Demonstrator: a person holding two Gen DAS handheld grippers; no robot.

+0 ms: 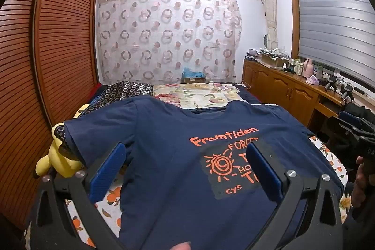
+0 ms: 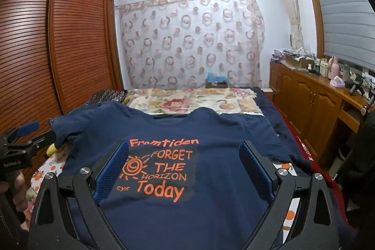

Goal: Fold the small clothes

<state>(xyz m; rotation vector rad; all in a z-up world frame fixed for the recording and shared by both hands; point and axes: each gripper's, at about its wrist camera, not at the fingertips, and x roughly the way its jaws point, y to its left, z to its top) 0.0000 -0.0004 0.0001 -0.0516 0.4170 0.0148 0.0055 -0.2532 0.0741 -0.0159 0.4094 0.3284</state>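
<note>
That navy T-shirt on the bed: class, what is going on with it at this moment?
A person holds a two-finger gripper in each hand above the navy T-shirt, which lies spread flat, print side up, on the bed. The left gripper and the right gripper both hover over the shirt's front with jaws wide open, gripping nothing. No fold has been made yet. A yellow plush toy sits beside the shirt's sleeve at the bed's edge.
</note>
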